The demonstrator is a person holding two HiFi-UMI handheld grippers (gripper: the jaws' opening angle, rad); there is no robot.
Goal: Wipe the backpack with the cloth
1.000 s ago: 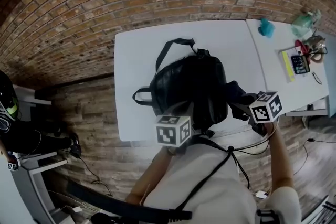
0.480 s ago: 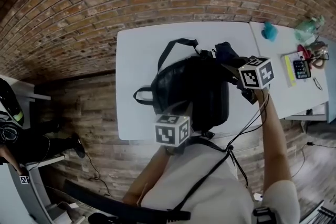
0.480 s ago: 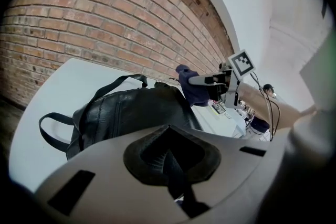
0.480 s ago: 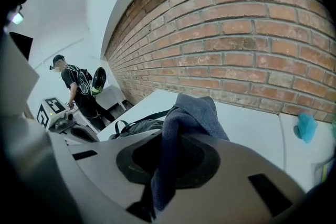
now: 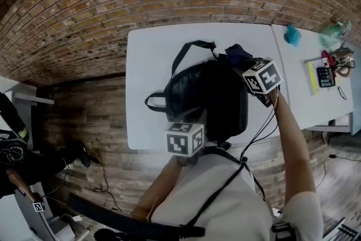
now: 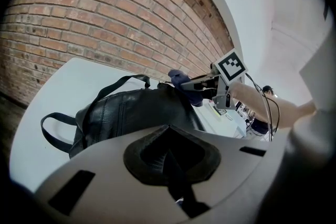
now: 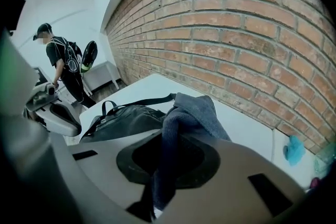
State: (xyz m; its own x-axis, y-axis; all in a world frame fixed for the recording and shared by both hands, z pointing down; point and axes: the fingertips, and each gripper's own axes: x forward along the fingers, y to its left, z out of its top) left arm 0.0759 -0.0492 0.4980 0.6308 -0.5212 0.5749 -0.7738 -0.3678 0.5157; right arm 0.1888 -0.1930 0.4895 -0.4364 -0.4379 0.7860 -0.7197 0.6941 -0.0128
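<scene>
A black leather backpack (image 5: 206, 96) lies flat on the white table (image 5: 149, 65), its straps to the left and far side. My right gripper (image 5: 245, 66) is shut on a dark blue cloth (image 5: 237, 56) and holds it at the pack's far right corner. In the right gripper view the cloth (image 7: 191, 113) bunches up out of the jaws, with the backpack (image 7: 126, 118) just beyond. My left gripper (image 5: 193, 125) sits at the pack's near edge. Its jaws are closed around a black strip of the backpack (image 6: 131, 113).
A second white table (image 5: 302, 93) adjoins on the right, carrying a teal object (image 5: 291, 35), a calculator (image 5: 326, 73) and cups (image 5: 333, 25). Brick floor surrounds the tables. A person (image 7: 63, 63) stands far off in the right gripper view.
My right gripper has carried the cloth from the backpack's near right side to its far right corner. The left gripper and the backpack have stayed put.
</scene>
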